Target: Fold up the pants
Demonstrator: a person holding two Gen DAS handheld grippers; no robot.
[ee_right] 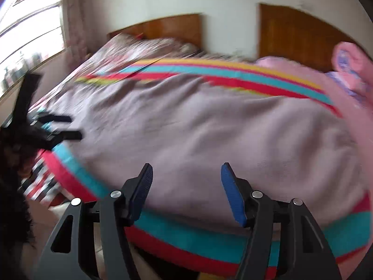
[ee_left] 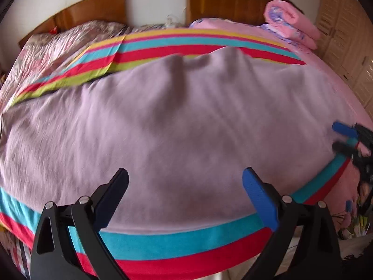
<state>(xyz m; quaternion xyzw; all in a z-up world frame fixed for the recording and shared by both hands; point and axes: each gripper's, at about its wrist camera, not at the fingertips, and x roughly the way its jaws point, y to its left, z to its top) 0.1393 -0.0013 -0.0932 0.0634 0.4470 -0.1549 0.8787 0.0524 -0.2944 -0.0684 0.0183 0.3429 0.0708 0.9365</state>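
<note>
While both views are smeared with motion blur, one bed (ee_left: 338,98) fills most of each, and on it lies one striped sheet (ee_left: 177,245) with bands of turquoise, red, yellow and green. One pair of pale lilac pants (ee_left: 177,121) is spread flat across that sheet, reaching from the near edge of the bed towards the far stripes and from the left side almost to the right side; its far edge rises in soft folds. At the far left lies one floral quilt (ee_left: 70,42), and at the far right one rolled pink blanket (ee_left: 289,21) sits against one of two wooden headboard panels (ee_left: 93,11).

Two grippers are in view. In the left wrist view the left gripper (ee_left: 185,193) hangs over the near part of the pants with its jaws set wide, nothing between them. In the right wrist view the right gripper (ee_right: 186,186) is likewise over the near part of the cloth, jaws apart and empty, a little narrower. Each gripper has two fingers, one faced in blue, one dark.
</note>
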